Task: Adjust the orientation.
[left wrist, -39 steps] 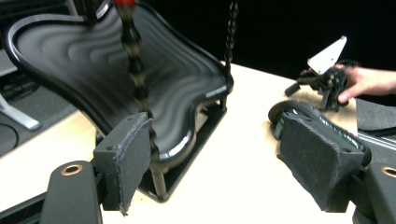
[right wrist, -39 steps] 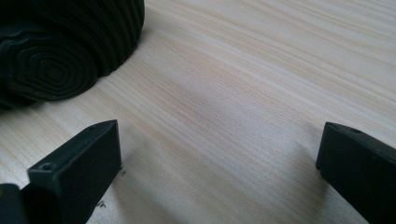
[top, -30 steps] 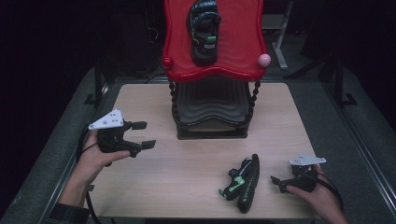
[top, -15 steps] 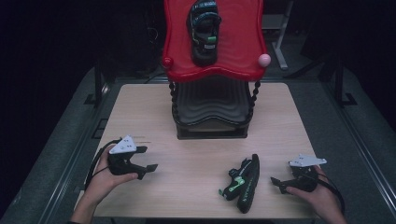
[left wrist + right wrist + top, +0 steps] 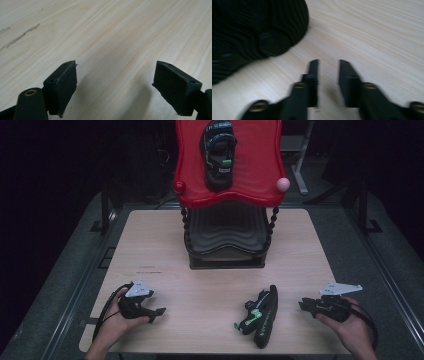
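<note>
Black left tool (image 5: 115, 82) wide open; right tool (image 5: 328, 75) narrowly parted, empty.

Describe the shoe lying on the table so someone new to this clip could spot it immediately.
Start at the red shelf at the table's far side, then come toward the near edge. The black shoe with green accents lies on its side there, just left of the right claw. Its twin sits up on the red shelf.

Tabletop (image 5: 165, 245) lit from above, surroundings black; left gripper view sharp, soft shadows under fingers (image 5: 62, 85); right gripper view blurred.
</note>
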